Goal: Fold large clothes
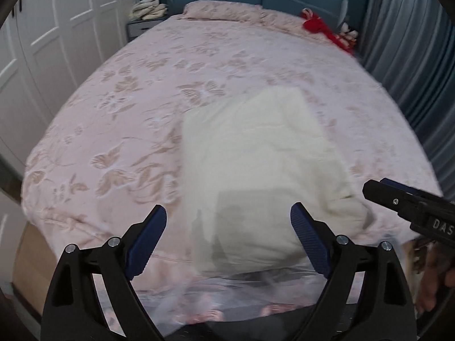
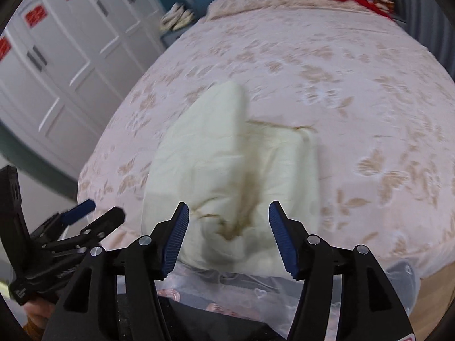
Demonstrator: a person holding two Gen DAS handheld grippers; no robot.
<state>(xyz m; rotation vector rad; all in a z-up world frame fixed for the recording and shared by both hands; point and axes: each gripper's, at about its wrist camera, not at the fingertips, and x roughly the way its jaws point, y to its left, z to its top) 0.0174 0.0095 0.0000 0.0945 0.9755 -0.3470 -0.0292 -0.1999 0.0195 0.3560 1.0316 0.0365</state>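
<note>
1. Left wrist view: left gripper [image 1: 229, 241] has its jaws spread wide with nothing between the pads. The cream garment [image 1: 264, 176] shows through the gap but sits below the pads, not touching them.
2. Same view: the garment lies as a folded, roughly rectangular bundle on the pink floral bedspread [image 1: 136, 119], at the near edge of the bed, well apart from the pillow [image 1: 221, 10] at the head end. The frame is motion-blurred, so layer edges are hard to read.
3. Same view: the right gripper [image 1: 381, 190] enters to the right of the garment, just off its right corner. I cannot tell contact, and its jaw gap is not readable here.
4. Right wrist view: right gripper [image 2: 229, 241] has its jaws apart and is empty. The garment [image 2: 227, 170] lies below and ahead of the pads, with a raised fold on its left half and a crease running down the middle.
5. Same view: the left gripper [image 2: 85, 216] is left of the garment, off the fabric and clear of it.
6. Step, my read: a fold is laid and both grippers are off the cloth, between folds or near done.
7. Next move, my read: if another fold is needed, pinch both near corners of the garment, lift evenly and carry them toward the pillow end. The bundle is thick, so bite deep to catch all layers.
</note>
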